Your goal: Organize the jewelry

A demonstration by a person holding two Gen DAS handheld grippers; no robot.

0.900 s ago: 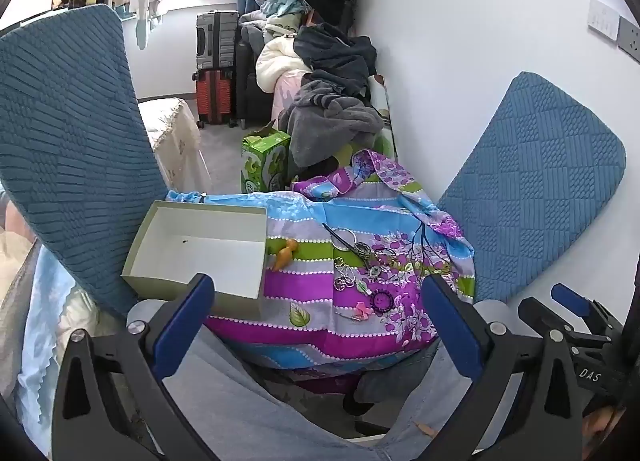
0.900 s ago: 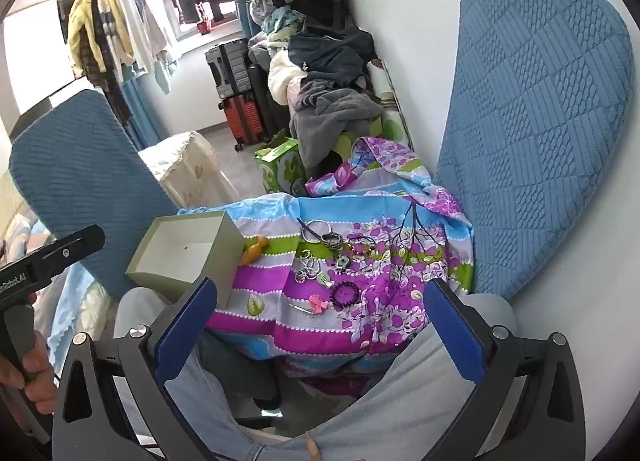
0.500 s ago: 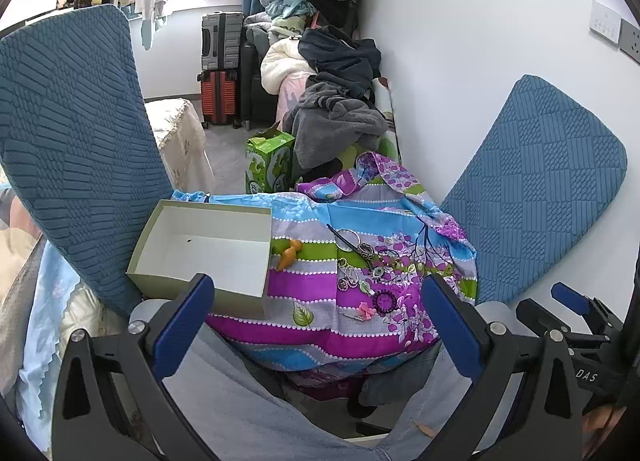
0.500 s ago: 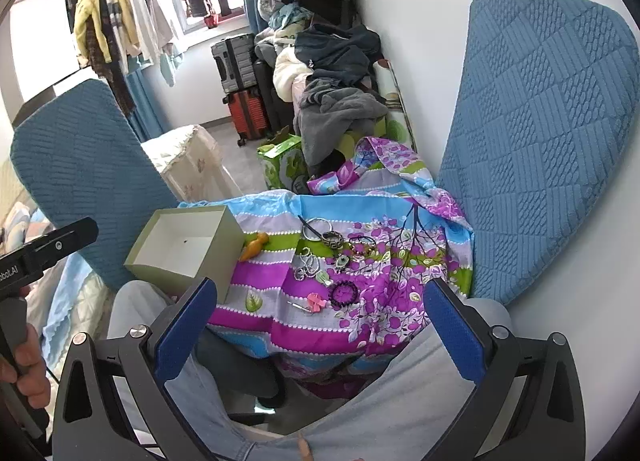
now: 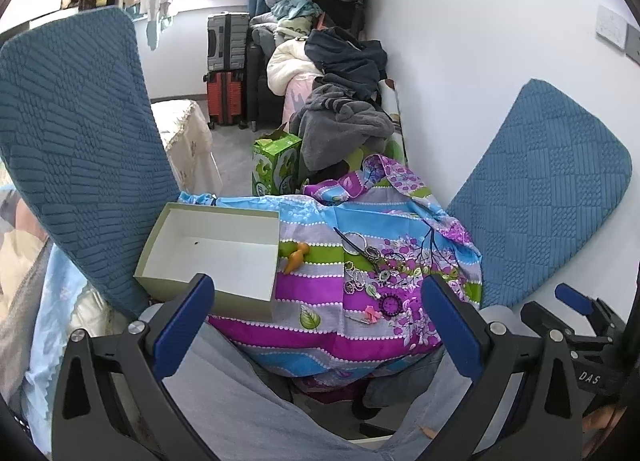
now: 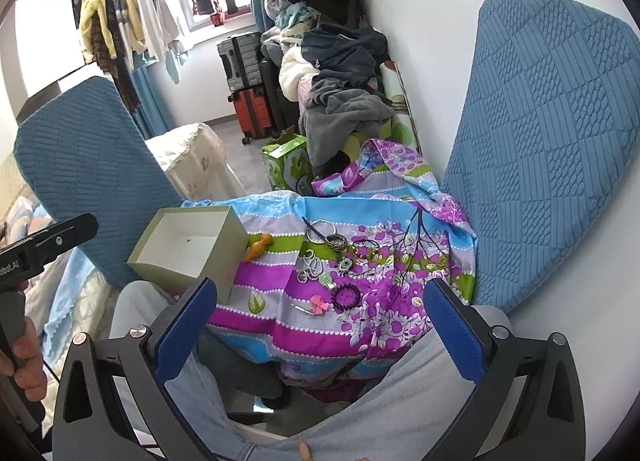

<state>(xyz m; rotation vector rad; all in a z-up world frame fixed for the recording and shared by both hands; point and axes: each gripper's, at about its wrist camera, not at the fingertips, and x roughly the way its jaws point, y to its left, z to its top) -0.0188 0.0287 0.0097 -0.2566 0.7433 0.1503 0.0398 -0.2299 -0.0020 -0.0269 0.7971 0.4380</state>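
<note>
A striped cloth (image 5: pixel 320 325) carries everything: a box (image 5: pixel 208 257) on its left edge, jewelry (image 6: pixel 332 261) heaped mid-cloth, right of the box. The left gripper (image 5: pixel 316 321) and right gripper (image 6: pixel 320 325) gape wide above the cloth's near edge, holding nothing

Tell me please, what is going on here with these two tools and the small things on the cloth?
A seated person holds a gripper in each hand above their lap. The left gripper and the right gripper are both open and hold nothing. Small jewelry pieces lie spread on a colorful cloth, with an orange piece beside an open box. Apart from a tiny dark speck, the box looks empty, so the sorting has not started.
</note>
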